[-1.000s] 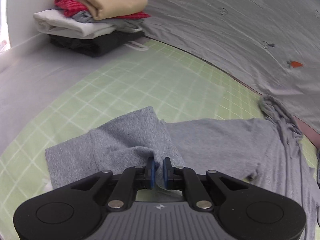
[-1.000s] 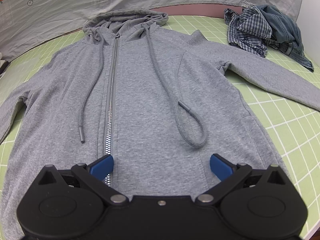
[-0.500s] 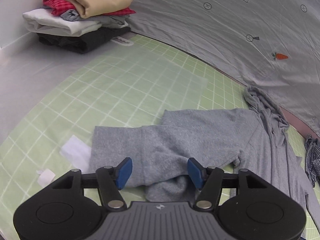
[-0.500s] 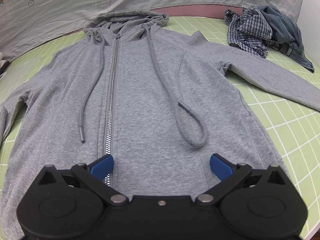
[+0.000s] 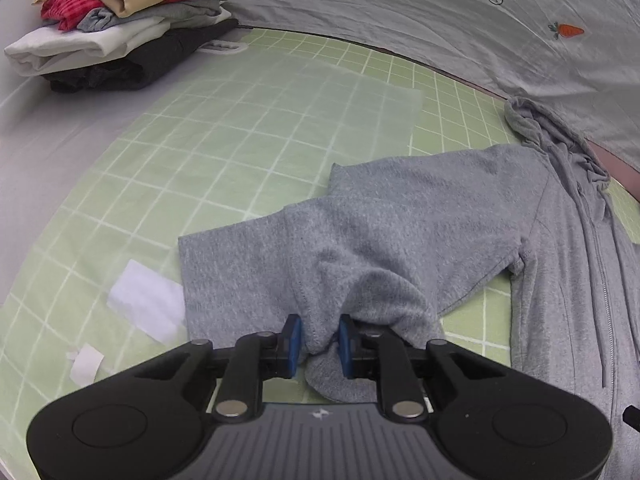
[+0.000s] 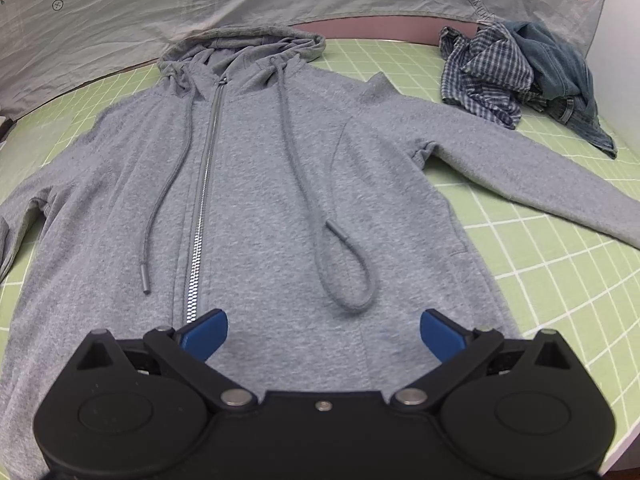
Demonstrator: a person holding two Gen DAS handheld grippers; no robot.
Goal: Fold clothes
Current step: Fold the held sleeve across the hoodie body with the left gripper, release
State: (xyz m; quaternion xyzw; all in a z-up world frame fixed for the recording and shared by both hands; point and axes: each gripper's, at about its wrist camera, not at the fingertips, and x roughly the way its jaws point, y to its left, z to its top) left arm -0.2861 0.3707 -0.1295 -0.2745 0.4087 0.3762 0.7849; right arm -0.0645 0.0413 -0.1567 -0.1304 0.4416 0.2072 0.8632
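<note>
a: jaws? left gripper (image 5: pixel 319 340) pinched on a bunched fold of the hoodie (image 6: pixel 256 208) sleeve (image 5: pixel 320 264); right gripper (image 6: pixel 323 330) wide apart, holding nothing, over the hem.

b: risk?

a: the bite looks thin. judging by that, a tug could slip it, or drag the flat body askew on the mat (image 5: pixel 256 128).

b: where's the cloth?

a: the sleeve lies doubled just ahead of the left blue pads (image 5: pixel 293 338).
</note>
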